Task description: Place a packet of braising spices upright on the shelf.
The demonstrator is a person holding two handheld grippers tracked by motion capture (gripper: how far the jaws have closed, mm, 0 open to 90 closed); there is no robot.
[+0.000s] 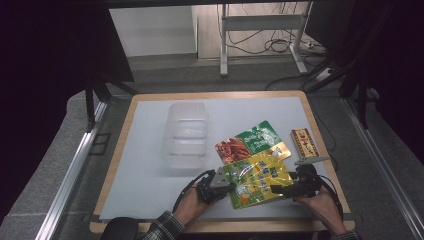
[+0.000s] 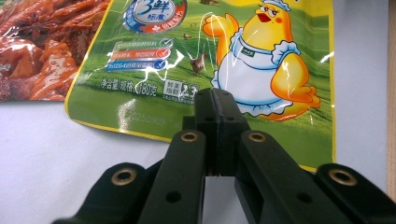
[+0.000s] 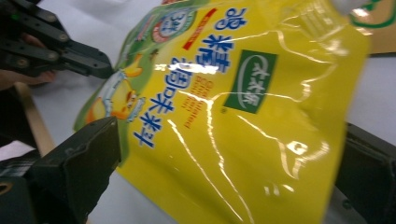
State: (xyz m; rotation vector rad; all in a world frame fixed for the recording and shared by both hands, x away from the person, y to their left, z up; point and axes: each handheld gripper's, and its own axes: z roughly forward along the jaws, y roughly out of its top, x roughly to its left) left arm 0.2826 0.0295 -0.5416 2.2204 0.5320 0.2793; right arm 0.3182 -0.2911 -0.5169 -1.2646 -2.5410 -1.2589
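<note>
- While the yellow-green pouch [image 1: 256,179] lies at the near edge of the surface [image 1: 145,165], overlapping the red-green pouch [image 1: 247,141], it sits between both grippers.
- The left gripper [image 2: 215,100] has its jaws pressed together at the pouch's edge; whether film is pinched between them I cannot tell.
- The right gripper [image 3: 224,154] stands spread, one jaw at each side of the pouch, not pressing.
- Judged best: close the right gripper on the pouch before lifting, keep both pulls level so the slick film does not slip.
- The clear container [image 1: 186,135] stands just beyond, a small box [image 1: 304,141] well to the right.
</note>
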